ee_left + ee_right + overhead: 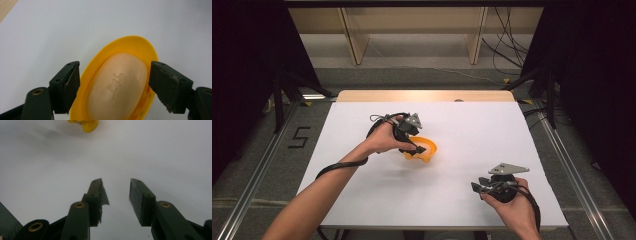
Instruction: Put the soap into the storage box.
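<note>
While the person's left hand (384, 137) is reaching out over the white table (362, 190), the left gripper (416, 148) is hanging right above the yellow soap dish (428, 148), which is sitting near the middle of the table. In the left gripper view its two black jaws are standing wide apart, one on either side of the yellow soap dish (130, 45), and they are straddling it without pressing on anything; whether the pads are brushing the rim I cannot tell. Inside the dish a pale peach bar of soap (117, 87) is lying lengthwise, with a faint stamped mark on its upper face, and it is filling most of the dish's hollow.

Measured from the dish, the right gripper (477, 187) is sitting well apart, toward the person's side of the table and to the right, with the right hand (512, 210) wrapped around it and a cable trailing back along the forearm. In the right gripper view the right gripper (116, 187) is pointing across bare white table with its jaws parted and nothing between them, and a yellow part of the dish (88, 125) is showing far ahead of them, at the top edge.
</note>
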Motion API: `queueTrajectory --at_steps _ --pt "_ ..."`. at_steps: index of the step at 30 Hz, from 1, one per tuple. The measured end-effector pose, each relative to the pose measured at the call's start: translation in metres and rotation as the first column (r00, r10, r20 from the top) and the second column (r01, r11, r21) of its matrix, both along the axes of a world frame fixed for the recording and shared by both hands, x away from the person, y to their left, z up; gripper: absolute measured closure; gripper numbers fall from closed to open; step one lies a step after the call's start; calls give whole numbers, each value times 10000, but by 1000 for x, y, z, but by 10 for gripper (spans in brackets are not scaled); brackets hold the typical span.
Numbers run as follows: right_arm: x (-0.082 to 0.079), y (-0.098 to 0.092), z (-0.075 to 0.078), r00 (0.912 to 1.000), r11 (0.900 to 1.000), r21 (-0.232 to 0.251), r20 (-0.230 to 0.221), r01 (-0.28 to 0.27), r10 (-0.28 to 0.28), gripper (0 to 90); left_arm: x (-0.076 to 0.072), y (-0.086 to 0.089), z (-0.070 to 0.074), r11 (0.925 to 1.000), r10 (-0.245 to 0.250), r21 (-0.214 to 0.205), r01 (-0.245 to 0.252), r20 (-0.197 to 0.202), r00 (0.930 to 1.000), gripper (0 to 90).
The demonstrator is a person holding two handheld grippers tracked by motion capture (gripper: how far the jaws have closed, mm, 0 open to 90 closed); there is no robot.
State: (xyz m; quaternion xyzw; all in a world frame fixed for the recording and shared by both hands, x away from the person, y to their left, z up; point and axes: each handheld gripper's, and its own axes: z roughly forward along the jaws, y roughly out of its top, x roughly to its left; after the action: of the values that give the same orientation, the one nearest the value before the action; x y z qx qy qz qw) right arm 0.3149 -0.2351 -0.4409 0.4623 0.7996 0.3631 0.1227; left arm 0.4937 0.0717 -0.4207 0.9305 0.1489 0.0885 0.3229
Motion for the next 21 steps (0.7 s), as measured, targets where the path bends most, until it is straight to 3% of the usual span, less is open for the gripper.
queueTrajectory --at_steps 4,5,6,9,13,17,21 --pt "-1 -1 0 10000 10000 -7 44 87 -87 629 -8 8 11 10000 -36 -87 38 290 9996 244" --pt "-2 -1 1 9998 9998 -14 -107 174 -174 629 -11 11 13 9989 229 -411 -217 282 9993 244" --pt "-1 -1 1 9999 9999 -58 -12 155 -155 629 -13 16 18 9998 91 -206 -83 366 9993 244" --pt "-2 -1 1 9996 9997 -46 -164 222 -222 628 -23 32 25 9984 392 -436 -370 508 9979 245" --pt "-2 -1 1 9998 9998 -134 -122 141 -143 627 -38 54 25 9919 1073 -750 -1026 611 9924 240" --pt "0 -1 1 10000 9999 -118 15 86 -86 626 -48 72 24 9878 1415 -739 -1368 627 9879 237" --pt "2 -1 -1 9999 10000 36 127 -74 73 625 -60 93 20 9772 1946 -963 -1894 470 9798 237"
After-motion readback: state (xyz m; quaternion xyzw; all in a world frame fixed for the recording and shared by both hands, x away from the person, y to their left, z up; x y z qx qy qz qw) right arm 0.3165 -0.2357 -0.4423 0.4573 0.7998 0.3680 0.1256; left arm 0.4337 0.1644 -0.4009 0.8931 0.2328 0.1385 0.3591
